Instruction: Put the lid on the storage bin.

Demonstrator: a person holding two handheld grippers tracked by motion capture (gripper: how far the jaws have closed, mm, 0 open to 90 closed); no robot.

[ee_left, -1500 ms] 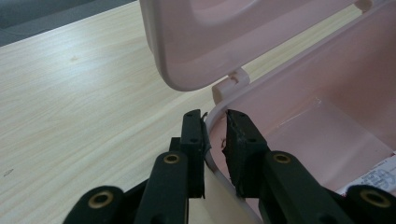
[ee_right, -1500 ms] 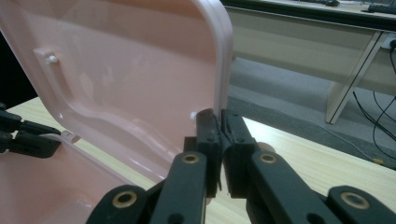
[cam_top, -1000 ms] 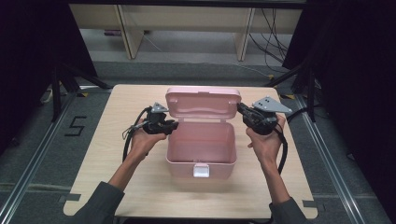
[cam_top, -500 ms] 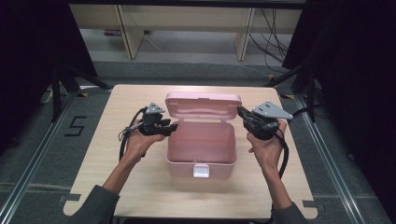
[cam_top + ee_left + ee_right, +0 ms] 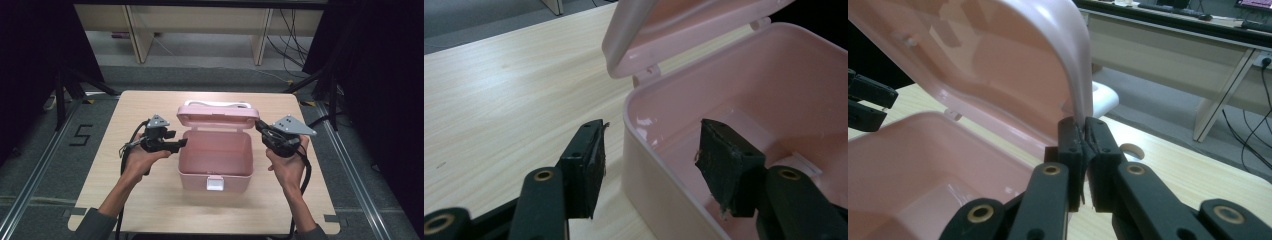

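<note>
Pink storage box [image 5: 215, 157] mid-table, lid [image 5: 217, 115] raised. Right gripper [image 5: 1083, 131] pinched closed on the lid's right edge. Left gripper [image 5: 651, 150] wide open, jaws straddling the box's left wall, gripping nothing.

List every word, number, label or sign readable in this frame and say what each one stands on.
"5": a dark numeral marked on the grey floor to the left of the light wooden table, high view.
The open pink plastic box bears no readable lettering; its white front latch is blank.
The black left gripper and black right gripper carry no legible labels.
The shelving behind shows nothing readable.
</note>
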